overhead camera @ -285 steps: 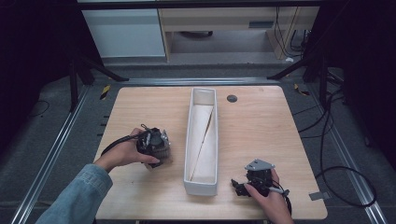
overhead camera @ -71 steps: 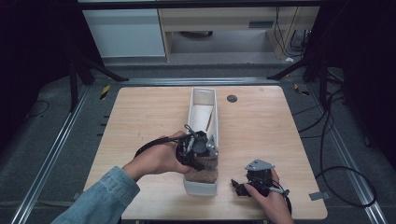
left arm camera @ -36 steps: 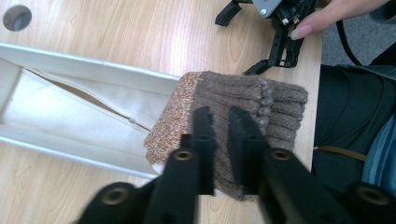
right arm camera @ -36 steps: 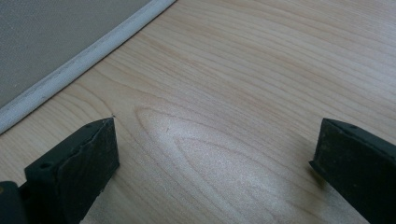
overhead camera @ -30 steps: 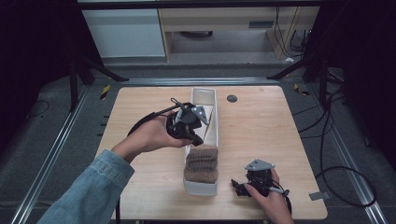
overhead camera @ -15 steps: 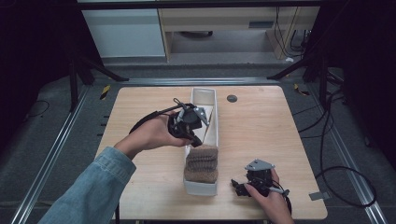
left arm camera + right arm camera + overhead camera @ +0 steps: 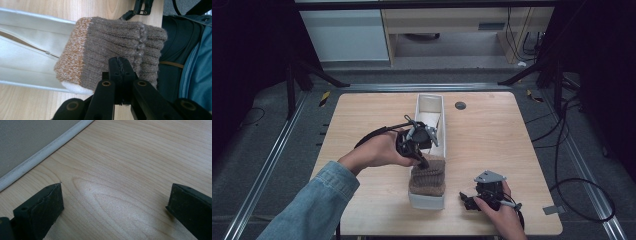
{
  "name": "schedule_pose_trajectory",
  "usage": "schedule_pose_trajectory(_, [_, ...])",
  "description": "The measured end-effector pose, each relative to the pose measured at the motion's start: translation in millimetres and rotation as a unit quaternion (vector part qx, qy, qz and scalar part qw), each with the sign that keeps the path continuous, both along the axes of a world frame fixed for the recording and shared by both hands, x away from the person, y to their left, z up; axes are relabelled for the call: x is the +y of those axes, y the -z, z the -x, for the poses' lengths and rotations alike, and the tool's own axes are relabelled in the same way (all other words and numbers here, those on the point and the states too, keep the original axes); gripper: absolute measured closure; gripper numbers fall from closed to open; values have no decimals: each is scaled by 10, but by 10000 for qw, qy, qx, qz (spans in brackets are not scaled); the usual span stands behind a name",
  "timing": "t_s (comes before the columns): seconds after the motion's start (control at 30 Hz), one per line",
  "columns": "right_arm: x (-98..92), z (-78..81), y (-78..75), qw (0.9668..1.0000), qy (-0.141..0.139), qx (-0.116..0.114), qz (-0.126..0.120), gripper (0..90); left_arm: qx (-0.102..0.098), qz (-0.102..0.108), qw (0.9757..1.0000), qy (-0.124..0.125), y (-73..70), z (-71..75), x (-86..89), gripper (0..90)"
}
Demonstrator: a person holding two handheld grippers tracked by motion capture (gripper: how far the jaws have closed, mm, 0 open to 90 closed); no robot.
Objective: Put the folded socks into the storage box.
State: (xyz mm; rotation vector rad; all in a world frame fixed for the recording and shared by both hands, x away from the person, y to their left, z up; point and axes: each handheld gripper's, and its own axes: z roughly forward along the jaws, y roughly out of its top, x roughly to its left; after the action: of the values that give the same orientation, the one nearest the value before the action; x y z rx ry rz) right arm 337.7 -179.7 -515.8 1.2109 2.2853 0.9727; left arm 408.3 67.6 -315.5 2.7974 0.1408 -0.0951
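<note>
The high view takes in the wooden table [image 7: 492,145] and the long white tray [image 7: 430,106], the brown knitted socks [image 7: 428,175] folded at its near end. The left gripper view adds an orange-flecked toe. The left gripper [image 7: 119,65], jaws pressed together on nothing, points down at the socks; the right gripper [image 7: 115,200] rests on the table, its 2 jaws wide.

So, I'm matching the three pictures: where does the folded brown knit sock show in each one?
High view: the sock lies at the white tray's near end.
Left gripper view: sock centre frame, above shut jaws.
Right gripper view: not in it, just wooden table.
Shared landmark: the table.
</note>
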Motion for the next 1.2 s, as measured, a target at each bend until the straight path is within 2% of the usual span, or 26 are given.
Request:
schedule_pose_trajectory(0.1, [0, 0, 0, 10000, 0, -3, 6, 4, -1, 3, 10000, -14, 31, 8, -9, 900])
schedule_pose_trajectory(0.27, [0, 0, 0, 10000, 1, -2, 6, 4, -111, -91, 9999, -38, 144, 1, -53, 900])
schedule_pose_trajectory(0.47, [-1, 0, 1, 10000, -3, -4, 8, 4, -208, -204, 9994, -175, 307, -46, -82, 900])
schedule_pose_trajectory(0.5, [-1, 0, 1, 10000, -3, -4, 9, 4, -260, -250, 9991, -208, 374, -66, -88, 900])
schedule_pose_trajectory(0.67, [-1, 0, 1, 10000, -4, -4, 9, 4, -230, -185, 9991, -300, 456, -117, -82, 900])
schedule_pose_trajectory(0.7, [0, 0, 1, 10000, 0, -3, 5, 4, -278, -188, 9989, -323, 484, -124, -84, 900])
schedule_pose_trajectory(0.8, [-1, -1, 0, 10000, -3, -4, 9, 4, -331, -152, 9988, -339, 459, -124, -70, 900])
schedule_pose_trajectory(0.97, [0, -1, 1, 10000, -1, -5, 5, 4, -363, -15, 9987, -365, 303, -84, -15, 900])
schedule_pose_trajectory(1.07, [0, -1, 1, 10000, 2, -4, 4, 4, -382, -73, 9987, -340, 247, -36, -12, 900])
schedule_pose_trajectory(1.2, [-1, -1, 0, 10000, -3, -3, 4, 4, -426, -50, 9985, -341, 190, 2, 5, 895])
